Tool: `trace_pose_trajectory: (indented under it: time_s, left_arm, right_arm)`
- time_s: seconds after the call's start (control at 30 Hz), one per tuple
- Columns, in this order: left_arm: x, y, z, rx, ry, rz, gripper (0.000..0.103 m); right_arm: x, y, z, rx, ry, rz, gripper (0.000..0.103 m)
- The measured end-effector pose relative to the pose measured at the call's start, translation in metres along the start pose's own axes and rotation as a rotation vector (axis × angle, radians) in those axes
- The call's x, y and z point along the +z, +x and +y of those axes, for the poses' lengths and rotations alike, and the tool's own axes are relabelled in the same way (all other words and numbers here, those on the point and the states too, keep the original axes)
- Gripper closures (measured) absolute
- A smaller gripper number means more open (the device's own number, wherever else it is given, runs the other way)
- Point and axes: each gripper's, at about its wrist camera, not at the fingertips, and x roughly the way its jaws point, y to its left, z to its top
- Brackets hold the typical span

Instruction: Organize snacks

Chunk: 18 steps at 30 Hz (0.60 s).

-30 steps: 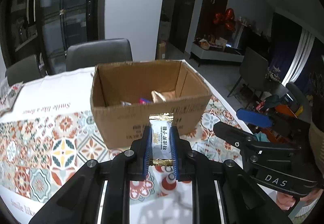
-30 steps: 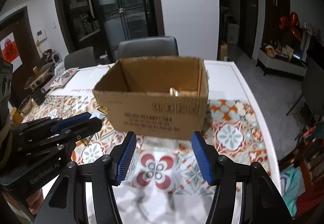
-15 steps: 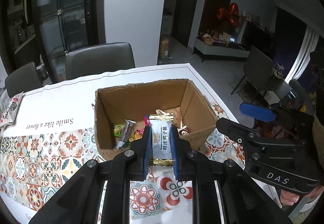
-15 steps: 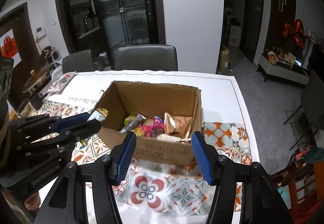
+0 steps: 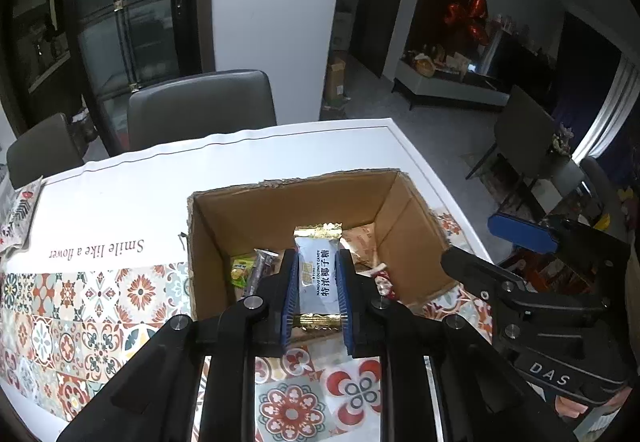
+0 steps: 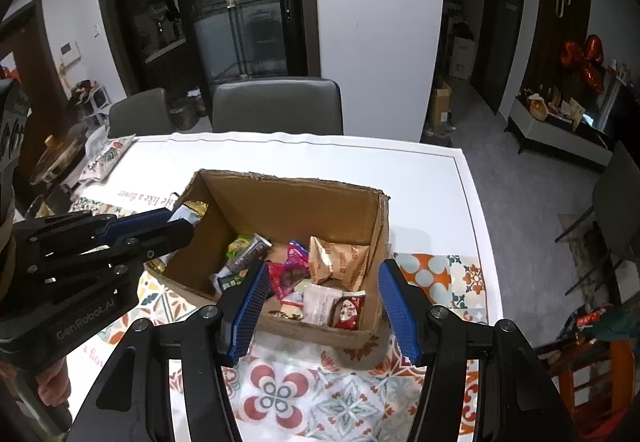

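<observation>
The left gripper (image 5: 318, 296) is clamped on a coconut candy packet (image 5: 318, 274), a pale blue-white wrapper with gold crimped ends and dark printed lettering; its blue pads press the packet's two long sides, so the jaws stand only narrowly apart, and the packet's far end pokes out past the fingertips. Seen from the left wrist, the packet hangs over the near wall of the open cardboard box (image 5: 280, 202), above the snacks already inside. From the right wrist the same gripper (image 6: 176, 222) comes in from the left, with the gold end of the packet (image 6: 190, 211) just at the box's (image 6: 340, 206) far left corner. The right gripper (image 6: 322, 302) has nothing between its blue pads; its jaws stand roughly half open, and it hovers at the near wall of the box. In the left wrist view it (image 5: 492, 242) lies to the right of the box. Inside the box lie a gold-brown pouch (image 6: 338, 256), a pink wrapper (image 6: 288, 274), a red packet (image 6: 348, 310), a white packet (image 6: 320, 302) and a green-yellow packet (image 6: 240, 244), loosely piled on the floor of the box. The box rests on a table under a tiled-pattern tablecloth (image 6: 280, 394) with a white far part, and a grey chair (image 6: 276, 106) stands at the far edge.
</observation>
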Motion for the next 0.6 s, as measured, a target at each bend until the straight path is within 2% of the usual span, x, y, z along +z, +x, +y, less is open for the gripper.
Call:
trace_pose_trajectory:
  time_s: [0.03,0.1,0.13,0.23,0.47,0.6]
  left_arm:
    - [-0.001,0.001,0.000,0.011,0.002,0.000,0.081]
    - [0.000,0.003,0.002,0.017,0.003,0.003,0.069]
    - [-0.001,0.004,0.003,0.024,-0.001,0.003,0.066]
    - [-0.006,0.000,0.003,0.050,0.011,-0.007,0.065]
    - [-0.031,-0.032,0.000,0.125,0.024,-0.085,0.051]
    - [-0.053,-0.054,-0.005,0.178,0.035,-0.151,0.039]
  right_arm:
    - [0.000,0.002,0.000,-0.001,0.000,0.004,0.045]
    - [0.000,0.005,0.000,-0.004,-0.001,0.009,0.045]
    - [0.000,0.007,-0.001,-0.006,0.000,0.011,0.045]
    - [-0.001,0.007,0.000,-0.001,0.002,0.013,0.045]
    - [-0.016,-0.011,0.006,-0.006,-0.005,-0.026,0.045]
    - [-0.035,-0.028,0.011,-0.032,-0.010,-0.082,0.031]
